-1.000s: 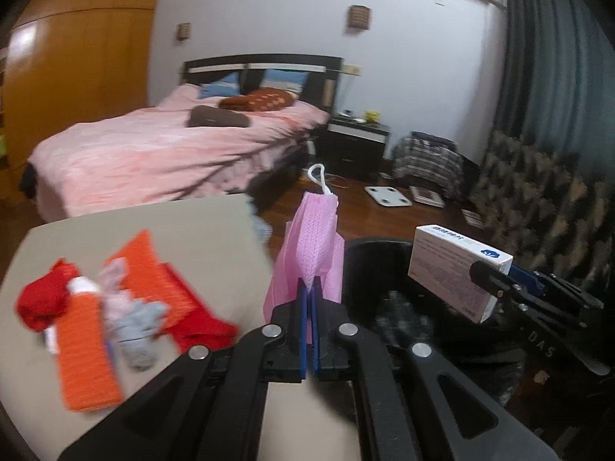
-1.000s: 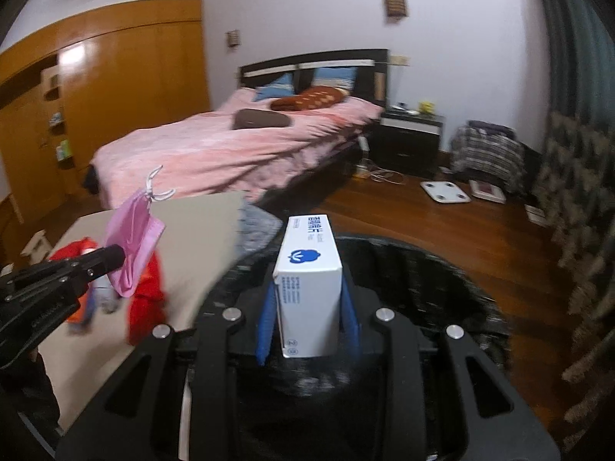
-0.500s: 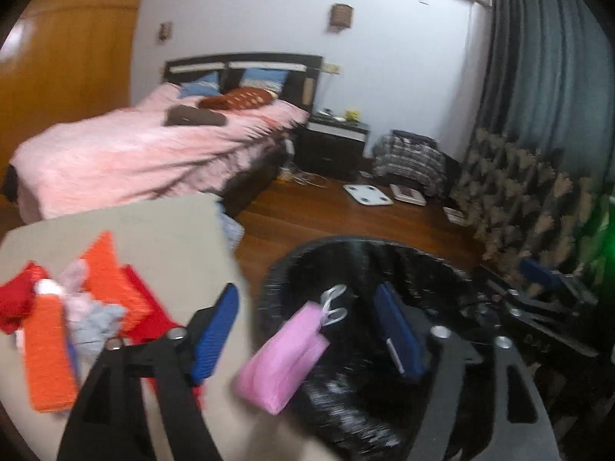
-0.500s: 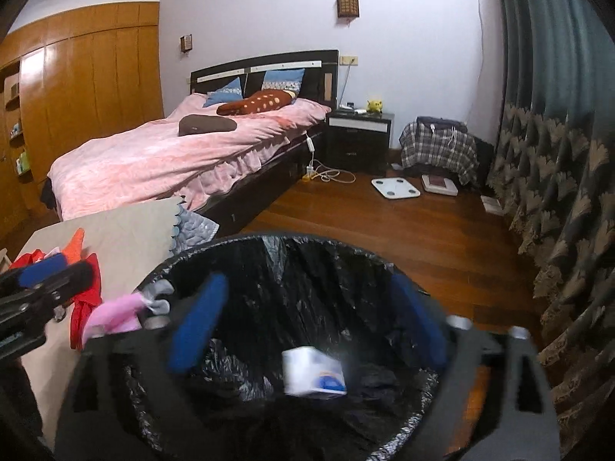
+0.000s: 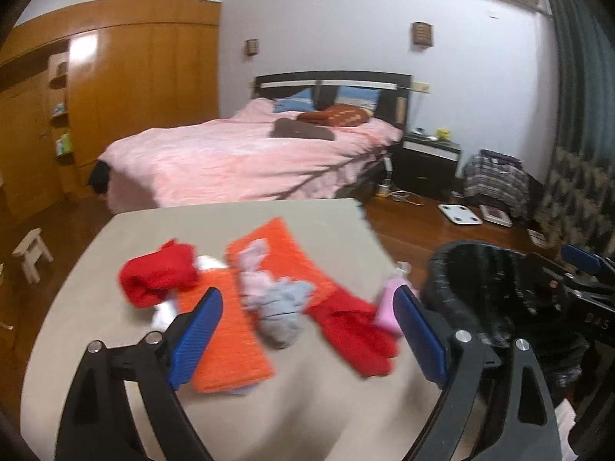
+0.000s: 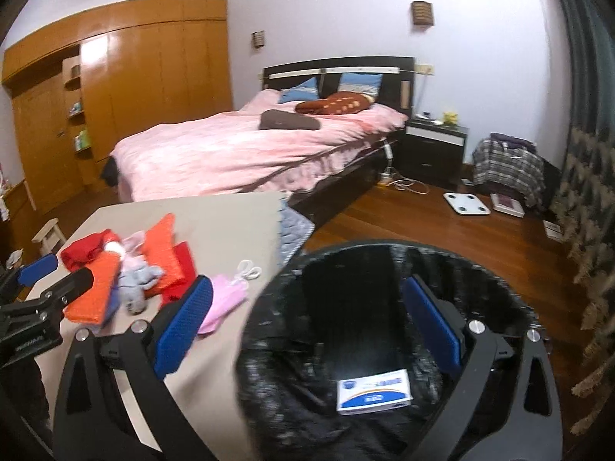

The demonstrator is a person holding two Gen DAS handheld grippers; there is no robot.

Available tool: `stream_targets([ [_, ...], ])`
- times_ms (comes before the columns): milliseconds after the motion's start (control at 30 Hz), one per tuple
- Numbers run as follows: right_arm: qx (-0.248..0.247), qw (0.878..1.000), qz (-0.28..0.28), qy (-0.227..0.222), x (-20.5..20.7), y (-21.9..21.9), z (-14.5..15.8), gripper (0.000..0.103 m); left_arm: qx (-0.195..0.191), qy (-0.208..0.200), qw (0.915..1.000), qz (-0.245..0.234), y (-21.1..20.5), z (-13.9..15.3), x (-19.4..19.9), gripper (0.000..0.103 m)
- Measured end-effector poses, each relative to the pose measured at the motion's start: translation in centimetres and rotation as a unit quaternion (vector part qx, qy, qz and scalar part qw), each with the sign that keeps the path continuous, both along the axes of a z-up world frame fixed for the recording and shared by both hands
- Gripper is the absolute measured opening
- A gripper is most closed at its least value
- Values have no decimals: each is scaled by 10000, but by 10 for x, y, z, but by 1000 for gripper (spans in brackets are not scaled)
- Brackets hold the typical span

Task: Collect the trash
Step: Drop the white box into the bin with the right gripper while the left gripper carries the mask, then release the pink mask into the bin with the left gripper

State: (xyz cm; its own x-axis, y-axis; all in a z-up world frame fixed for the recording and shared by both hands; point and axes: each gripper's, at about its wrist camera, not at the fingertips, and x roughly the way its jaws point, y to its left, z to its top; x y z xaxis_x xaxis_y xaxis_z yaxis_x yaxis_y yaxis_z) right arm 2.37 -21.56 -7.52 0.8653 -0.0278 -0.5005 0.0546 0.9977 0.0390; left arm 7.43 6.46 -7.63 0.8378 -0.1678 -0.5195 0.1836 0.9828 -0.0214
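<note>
Trash lies in two places relative to the black bag-lined trash bin (image 6: 384, 307): a white and blue cardboard box (image 6: 373, 390) rests flat on the liner at the bottom of the bin, and a pink pleated face mask (image 6: 223, 301) with white ear loops lies on the beige tabletop (image 6: 215, 226) just beside the bin's left rim. The mask is near the table edge that faces the bin; whether it touches the rim cannot be told. The right gripper (image 6: 307, 322) hangs over the bin's mouth with its blue pads spread wide and nothing between them. The left gripper (image 5: 307, 336) is over the tabletop, left of the bin, also spread wide and holding nothing.

Further left of the bin, a heap of cloths sits mid-table: orange knitted cloths (image 5: 230, 345), red cloths (image 5: 157, 276) and a grey and pale pink bundle (image 5: 280, 307). Bare tabletop runs around the heap towards the far and near edges. Beyond the bin, open wooden floor (image 6: 423, 226) stretches to the pink-covered bed (image 6: 250, 150) and a white bathroom scale (image 6: 466, 203).

The box carries a blue band and small print, too blurred to read. Pale letters on the other gripper's black body in the left wrist view look like "DAS".
</note>
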Motion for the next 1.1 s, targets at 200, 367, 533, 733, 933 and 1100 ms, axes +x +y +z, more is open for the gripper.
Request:
stream_targets([
  [200, -75, 9999, 107, 3, 1, 15, 0, 96, -136, 145, 9995, 245, 21, -7, 9, 88],
  [367, -67, 9997, -226, 22, 2, -2, -4, 96, -138, 168, 9996, -179, -12, -14, 15, 81],
  [533, -115, 9986, -514, 87, 3, -26, -13, 96, -12, 286, 9971, -706, -58, -31, 25, 64],
  [733, -94, 9978, -631, 166, 4, -40, -25, 96, 235, 636, 9934, -929, -89, -58, 35, 45],
  [933, -131, 9982, -559, 174, 6, -42, -32, 96, 364, 826, 9909, -995, -100, -69, 41, 11],
  [1100, -79, 9983, -548, 156, 7, -43, -32, 96, 410, 654, 9921, -986, -100, -61, 36, 1],
])
